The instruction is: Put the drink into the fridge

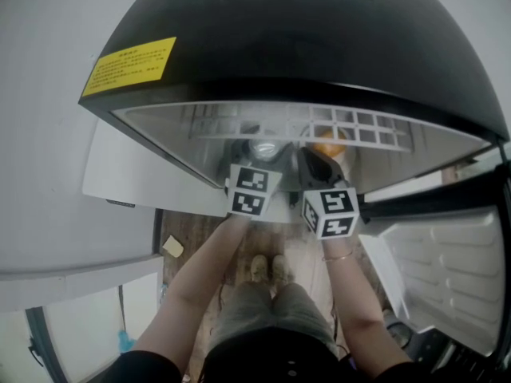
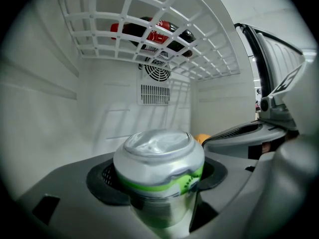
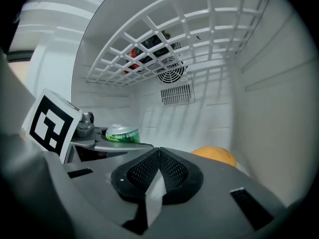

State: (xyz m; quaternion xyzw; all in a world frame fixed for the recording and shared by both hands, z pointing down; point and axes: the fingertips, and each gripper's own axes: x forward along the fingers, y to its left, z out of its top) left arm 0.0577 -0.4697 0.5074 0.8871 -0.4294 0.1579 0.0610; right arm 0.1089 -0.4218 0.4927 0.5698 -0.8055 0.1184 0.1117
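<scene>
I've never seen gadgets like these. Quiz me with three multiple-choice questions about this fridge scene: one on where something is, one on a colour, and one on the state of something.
1. Where does the dark bottle lie?
A on the white rack up top; B standing at the bottom; C hanging from a hook.
2. What colour is the band round the can?
A red; B green; C blue.
3. How are the right gripper's jaws?
A wide apart; B closed, nothing between; C closed on the bottle.

Answers:
1 A: it shows through the rack's bars from below.
2 B: a green stripe circles the silver can.
3 B: the pads meet with no gap.
</scene>
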